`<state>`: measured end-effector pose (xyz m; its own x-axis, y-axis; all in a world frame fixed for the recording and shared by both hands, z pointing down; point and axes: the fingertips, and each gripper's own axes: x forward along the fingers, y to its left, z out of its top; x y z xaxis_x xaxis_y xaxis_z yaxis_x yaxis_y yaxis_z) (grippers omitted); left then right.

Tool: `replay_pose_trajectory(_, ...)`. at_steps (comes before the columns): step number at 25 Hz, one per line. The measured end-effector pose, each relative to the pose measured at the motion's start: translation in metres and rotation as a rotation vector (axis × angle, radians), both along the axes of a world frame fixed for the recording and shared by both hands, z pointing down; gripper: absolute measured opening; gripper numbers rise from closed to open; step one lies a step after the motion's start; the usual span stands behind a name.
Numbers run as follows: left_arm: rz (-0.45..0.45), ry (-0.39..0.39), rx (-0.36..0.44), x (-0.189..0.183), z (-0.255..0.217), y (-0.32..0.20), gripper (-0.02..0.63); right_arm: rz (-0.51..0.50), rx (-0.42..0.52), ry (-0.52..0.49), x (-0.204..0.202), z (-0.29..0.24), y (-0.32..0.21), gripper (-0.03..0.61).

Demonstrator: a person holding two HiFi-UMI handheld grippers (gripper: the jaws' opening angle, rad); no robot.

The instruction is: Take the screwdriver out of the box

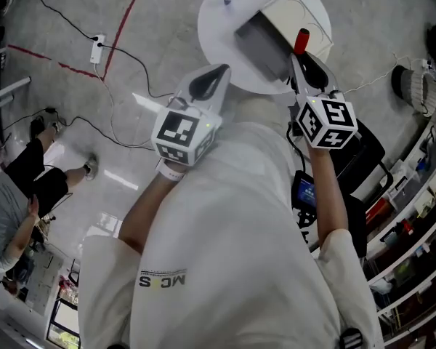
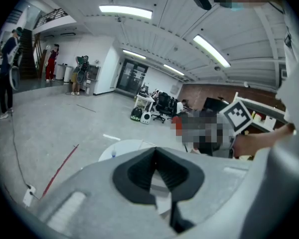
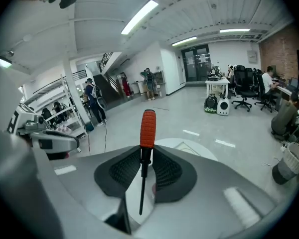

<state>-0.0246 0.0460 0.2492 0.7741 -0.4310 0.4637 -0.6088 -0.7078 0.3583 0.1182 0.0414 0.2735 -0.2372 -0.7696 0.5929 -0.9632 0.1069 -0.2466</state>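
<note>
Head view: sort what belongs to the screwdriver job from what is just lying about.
Belongs to the job:
- screwdriver, clamped in the right gripper
- box on the round white table
- left gripper, shut on nothing

Just lying about:
- power strip with its cable on the floor
- red floor tape
- shelves at the right
- bystander

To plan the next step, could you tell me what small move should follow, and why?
Probably carry the screwdriver sideways, away from the box: the right hand-held gripper is shut on its shaft, with the red handle close by the box.
</note>
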Motion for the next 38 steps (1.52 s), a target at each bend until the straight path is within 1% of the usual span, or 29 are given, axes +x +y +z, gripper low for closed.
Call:
replay_pose_trajectory(5, 0.037, 0.004, 0.058, -0.003, -0.024, 0.0, 0.002, 0.058, 0.097, -0.044, 0.005, -0.044, 0.013, 0.075)
replay_pose_trajectory(11, 0.059, 0.034, 0.1, -0.006, -0.056, 0.008, 0.002, 0.126, 0.177, -0.082, 0.017, -0.088, 0.04, 0.075)
replay_pose_trajectory(15, 0.079, 0.05, 0.136, -0.005, -0.074, 0.015, 0.002, 0.156, 0.241, -0.063, 0.022, -0.112, 0.06, 0.075)
replay_pose_trajectory(20, 0.078, 0.077, 0.153, -0.006, -0.089, 0.018, 0.002, 0.203, 0.304, -0.071, 0.026, -0.132, 0.08, 0.075)
replay_pose_trajectory(23, 0.081, 0.082, 0.164, -0.008, -0.095, 0.021, 0.002, 0.22, 0.326, -0.073, 0.026, -0.138, 0.09, 0.075)
replay_pose_trajectory(27, 0.094, 0.082, 0.171, -0.007, -0.095, 0.024, 0.002, 0.217, 0.352, -0.064, 0.026, -0.138, 0.098, 0.075)
replay_pose_trajectory(34, 0.096, 0.078, 0.168, -0.007, -0.09, 0.024, 0.002, 0.216, 0.361, -0.055, 0.024, -0.135, 0.099, 0.075)
replay_pose_trajectory(38, 0.098, 0.079, 0.16, -0.004, -0.087, 0.026, 0.002, 0.222, 0.337, -0.06, 0.024, -0.132, 0.099, 0.075)
